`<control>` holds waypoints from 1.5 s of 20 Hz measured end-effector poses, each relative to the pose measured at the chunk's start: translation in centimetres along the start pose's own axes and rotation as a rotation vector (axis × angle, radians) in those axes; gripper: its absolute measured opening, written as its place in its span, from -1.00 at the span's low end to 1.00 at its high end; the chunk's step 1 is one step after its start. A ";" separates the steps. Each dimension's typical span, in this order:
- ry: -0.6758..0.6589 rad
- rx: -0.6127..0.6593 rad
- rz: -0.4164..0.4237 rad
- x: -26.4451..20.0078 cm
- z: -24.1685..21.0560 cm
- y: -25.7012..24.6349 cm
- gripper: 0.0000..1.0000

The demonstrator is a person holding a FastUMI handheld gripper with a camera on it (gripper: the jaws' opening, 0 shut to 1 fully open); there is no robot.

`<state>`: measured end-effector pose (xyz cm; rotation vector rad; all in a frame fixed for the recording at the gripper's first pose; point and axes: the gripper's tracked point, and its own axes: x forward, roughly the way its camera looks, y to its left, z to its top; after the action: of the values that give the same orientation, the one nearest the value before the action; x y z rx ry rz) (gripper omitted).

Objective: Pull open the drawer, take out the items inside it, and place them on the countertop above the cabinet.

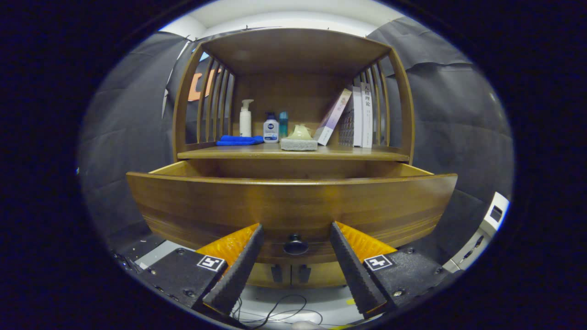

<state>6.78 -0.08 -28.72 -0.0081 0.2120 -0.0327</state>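
Gripper (296, 240) fingers apart, flanking drawer (293, 206) knob (296, 245), seemingly clear.

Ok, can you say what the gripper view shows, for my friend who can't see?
The open gripper faces a pulled-out wooden drawer, its dark knob between the fingers. On the countertop above: a blue cloth, bottles and books.

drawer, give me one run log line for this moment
drawer: pulled open | knob: between open fingers, untouched | inside: hidden | countertop: bottles, cloth, books
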 end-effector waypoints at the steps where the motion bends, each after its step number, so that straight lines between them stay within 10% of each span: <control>1: 0.018 0.001 -0.004 0.9 -0.2 0.2 0.91; 30: 0.045 0.016 -0.011 11.6 2.5 0.6 0.93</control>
<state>18.65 0.13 -28.74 0.0078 0.2572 -0.0459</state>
